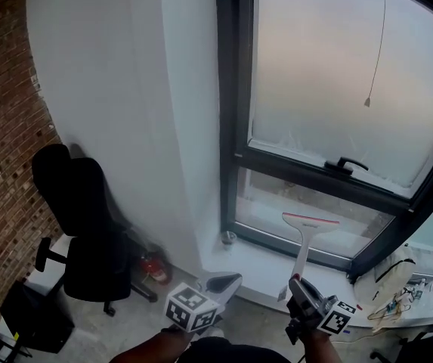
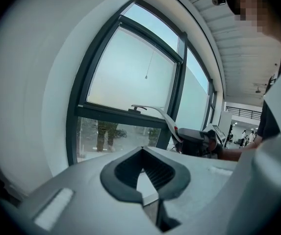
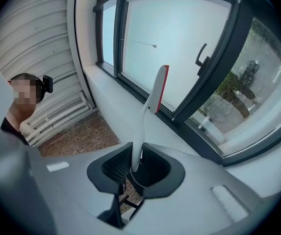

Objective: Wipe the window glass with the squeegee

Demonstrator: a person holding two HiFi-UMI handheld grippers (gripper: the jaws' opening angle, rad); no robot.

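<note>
Clamping white T-shaped squeegee (image 1: 304, 239) in right tool (image 3: 135, 166).

The white window sill (image 1: 265, 267) carries one small round container (image 1: 229, 237), possibly a cup, at its left end. The grey floor (image 1: 137, 316) carries a black office chair (image 1: 88, 233), a red fire extinguisher (image 1: 153, 268) beside the wall, and a black box (image 1: 31, 316).
</note>
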